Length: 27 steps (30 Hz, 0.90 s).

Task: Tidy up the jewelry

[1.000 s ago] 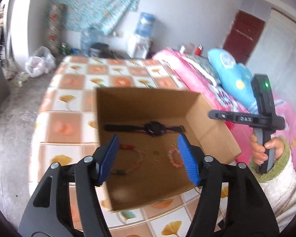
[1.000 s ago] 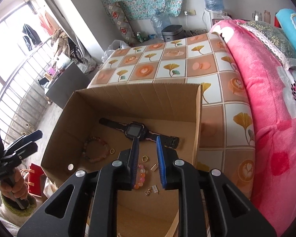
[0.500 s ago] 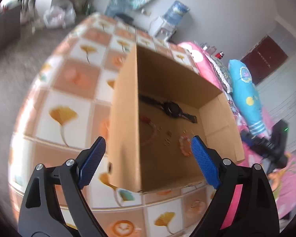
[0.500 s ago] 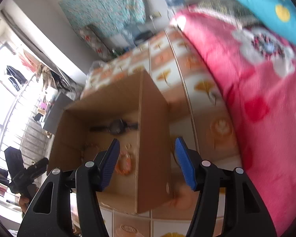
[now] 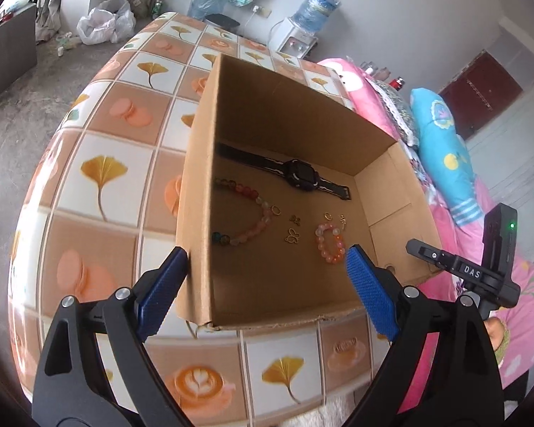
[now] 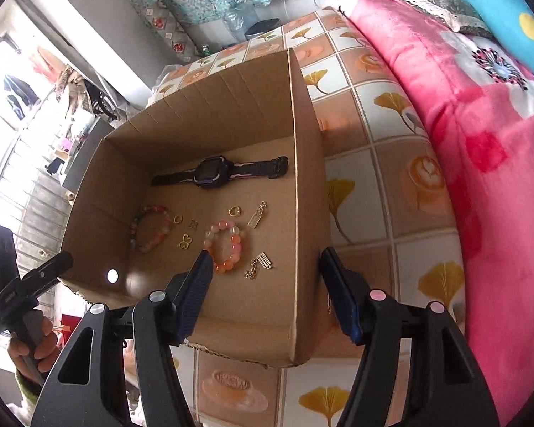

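Note:
An open cardboard box (image 5: 284, 114) (image 6: 213, 99) stands on a tile-patterned cover. On its floor lie a black watch (image 5: 299, 174) (image 6: 213, 170), a large bead bracelet (image 5: 263, 203) (image 6: 153, 209), a small pink-orange bracelet (image 5: 319, 242) (image 6: 224, 267) and several small gold charms (image 5: 292, 236) (image 6: 185, 242). My left gripper (image 5: 265, 258) is open and straddles the box's left wall, touching nothing. My right gripper (image 6: 266, 258) straddles the right wall with its jaws opening. One finger is over the small bracelet and the other is just outside the wall.
The tile-patterned cover (image 5: 103, 178) surrounds the box. A pink blanket (image 6: 480, 142) and a blue pillow (image 5: 441, 149) lie to the right. A water dispenser (image 5: 302, 35) and a white plastic bag (image 5: 103, 21) stand on the floor behind. A hand (image 6: 32, 348) holds the left gripper's handle.
Both grippers have opened wider and sunk. The left has shifted from over the box's middle to its left wall. The right has shifted to the right wall.

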Each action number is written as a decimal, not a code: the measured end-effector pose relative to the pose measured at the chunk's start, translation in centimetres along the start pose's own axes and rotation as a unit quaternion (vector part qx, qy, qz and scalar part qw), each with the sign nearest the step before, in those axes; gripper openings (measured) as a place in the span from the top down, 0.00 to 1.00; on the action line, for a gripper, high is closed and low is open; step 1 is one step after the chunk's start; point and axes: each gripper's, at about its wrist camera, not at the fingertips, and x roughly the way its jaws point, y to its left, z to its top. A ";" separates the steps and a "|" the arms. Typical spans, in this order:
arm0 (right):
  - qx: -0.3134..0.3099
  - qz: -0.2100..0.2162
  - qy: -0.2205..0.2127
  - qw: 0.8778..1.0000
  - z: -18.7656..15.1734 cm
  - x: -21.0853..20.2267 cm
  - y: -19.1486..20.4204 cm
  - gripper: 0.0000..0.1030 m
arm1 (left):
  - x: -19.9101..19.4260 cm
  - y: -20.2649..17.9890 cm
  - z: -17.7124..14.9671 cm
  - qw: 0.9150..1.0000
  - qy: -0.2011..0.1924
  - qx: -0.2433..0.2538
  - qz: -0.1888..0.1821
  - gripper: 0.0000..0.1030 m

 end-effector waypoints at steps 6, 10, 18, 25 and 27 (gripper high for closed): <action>0.004 0.001 -0.002 1.000 -3.7 -2.1 -0.3 0.40 | -2.2 -0.2 -3.0 1.000 0.004 0.003 -0.011 0.16; 0.015 0.004 -0.004 1.000 -5.3 -3.0 -0.4 0.40 | -3.0 -0.1 -4.6 1.000 0.006 -0.001 -0.017 0.16; 0.032 0.005 -0.005 0.999 -6.3 -2.5 -1.1 0.40 | -2.9 0.0 -6.4 1.000 0.003 0.008 -0.011 0.16; 0.051 -0.022 -0.040 0.998 -7.6 -5.3 -1.5 0.31 | -5.2 -1.7 -7.9 0.996 -0.056 0.058 0.040 0.16; 0.048 -0.045 -0.059 0.996 -8.5 -6.7 -1.3 0.29 | -7.0 -3.2 -9.0 0.988 -0.096 0.092 0.079 0.15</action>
